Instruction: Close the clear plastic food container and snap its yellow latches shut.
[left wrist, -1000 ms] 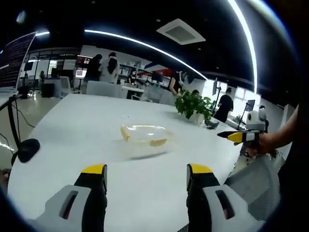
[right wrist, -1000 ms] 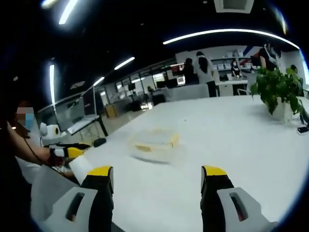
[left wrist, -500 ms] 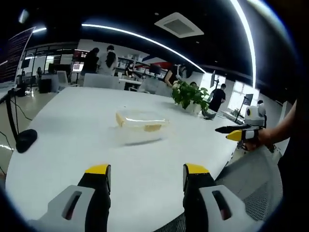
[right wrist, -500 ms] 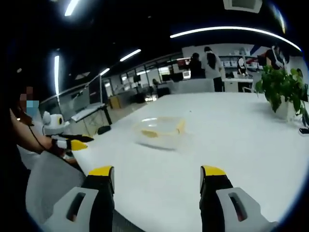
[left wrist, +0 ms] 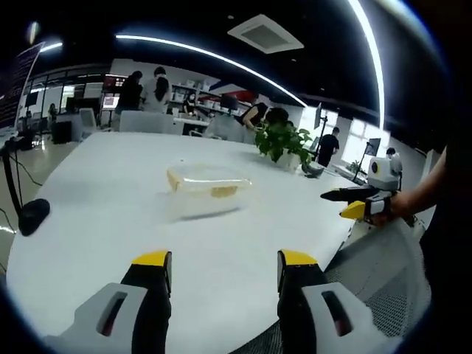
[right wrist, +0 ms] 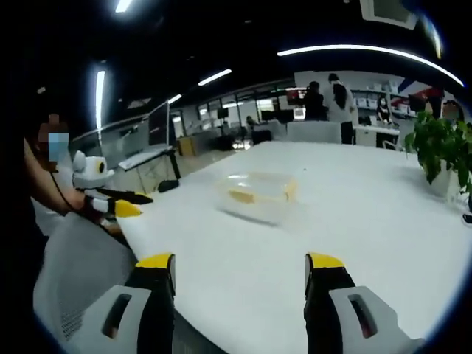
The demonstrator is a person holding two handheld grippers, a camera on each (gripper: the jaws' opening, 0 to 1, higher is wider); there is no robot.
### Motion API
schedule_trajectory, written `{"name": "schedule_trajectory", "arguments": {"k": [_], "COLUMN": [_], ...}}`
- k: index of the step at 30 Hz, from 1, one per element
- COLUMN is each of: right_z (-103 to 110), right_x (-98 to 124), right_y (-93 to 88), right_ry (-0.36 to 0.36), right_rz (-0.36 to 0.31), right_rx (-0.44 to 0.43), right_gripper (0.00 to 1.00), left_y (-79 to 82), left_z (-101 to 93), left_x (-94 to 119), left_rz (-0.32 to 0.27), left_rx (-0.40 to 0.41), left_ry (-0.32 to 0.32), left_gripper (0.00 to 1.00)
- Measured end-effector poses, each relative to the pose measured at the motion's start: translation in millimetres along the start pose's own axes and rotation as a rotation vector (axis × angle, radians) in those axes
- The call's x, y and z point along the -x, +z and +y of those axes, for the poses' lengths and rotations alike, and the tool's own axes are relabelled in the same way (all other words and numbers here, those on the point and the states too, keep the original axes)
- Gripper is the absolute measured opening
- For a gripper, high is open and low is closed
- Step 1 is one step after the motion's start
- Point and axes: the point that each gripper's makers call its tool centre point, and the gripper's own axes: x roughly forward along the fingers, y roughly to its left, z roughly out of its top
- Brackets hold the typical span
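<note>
In the left gripper view, the left gripper (left wrist: 223, 265) hovers over the near edge of a white table (left wrist: 96, 221), its 2 yellow-tipped jaws spread wide with nothing between them. The clear plastic food container (left wrist: 206, 190) sits out on the table, well apart from the jaws and a little left of centre, with yellow latches (left wrist: 221, 191) visible along its sides; whether its lid is fully seated cannot be told. A potted green plant (left wrist: 282, 141) stands farther back on the table. At the right edge, the right gripper (left wrist: 346, 203) is held off the table's side; its jaws look nearly together, but that is too small to judge.

In the right gripper view, the right gripper (right wrist: 240, 269) also hangs over the table's near edge, jaws parted and empty. The container (right wrist: 258, 195) lies ahead on the table (right wrist: 369, 221), well apart. The plant (right wrist: 441, 151) is at the right. The left gripper (right wrist: 129, 204) shows at the left, beside a grey mesh chair back (right wrist: 70, 273).
</note>
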Motion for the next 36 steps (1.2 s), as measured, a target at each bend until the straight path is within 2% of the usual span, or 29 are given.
{"name": "schedule_trajectory", "arguments": {"k": [3,14,36], "right_z": [-1.7,0.1,1.1], "right_x": [0.2,-1.1,-1.7], "right_y": [1.0,-4.0,-7.4], "right_ry": [0.0,0.006,0.004], "right_rz": [-0.004,0.012,0.03], "right_rx": [-0.004,-0.004,-0.004], "right_gripper": [0.71,0.71,0.71], "left_y": [1.1,-3.2,-8.7], "left_z": [-1.8,-5.8,-9.6], "left_x": [-1.0,-2.5,-2.7], "left_rz": [-0.009,0.016,0.043], "left_rx": [0.005,-0.009,-0.006], "left_ry": [-0.011,-0.027,-0.05], "left_gripper": [0.57,0.6,0.57]}}
